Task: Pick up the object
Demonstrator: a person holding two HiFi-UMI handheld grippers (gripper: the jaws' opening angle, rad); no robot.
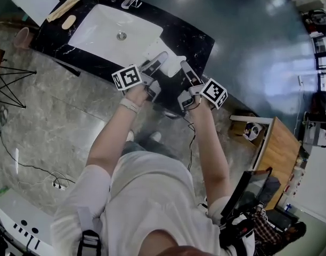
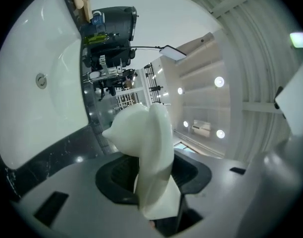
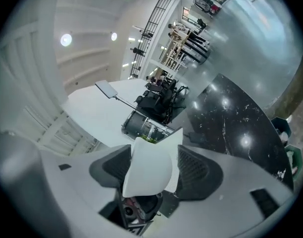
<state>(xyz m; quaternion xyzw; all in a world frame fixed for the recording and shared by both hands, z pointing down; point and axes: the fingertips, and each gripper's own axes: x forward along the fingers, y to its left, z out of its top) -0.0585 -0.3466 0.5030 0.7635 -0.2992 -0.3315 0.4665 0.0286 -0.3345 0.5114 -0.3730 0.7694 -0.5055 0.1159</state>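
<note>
Above counter [image 1: 197, 39], left tongs [image 1: 160, 58] and right tongs [image 1: 185, 68] grip white object [image 1: 173, 63].

object [image 2: 151, 152]: smooth glossy white | countertop [image 1: 190, 36]: polished black stone | basin [image 1: 94, 33]: glossy white

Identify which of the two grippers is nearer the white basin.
The left gripper: its jaws, shut on the white object, sit beside the basin, while the right gripper holds the object's other side, over the black counter.
</note>
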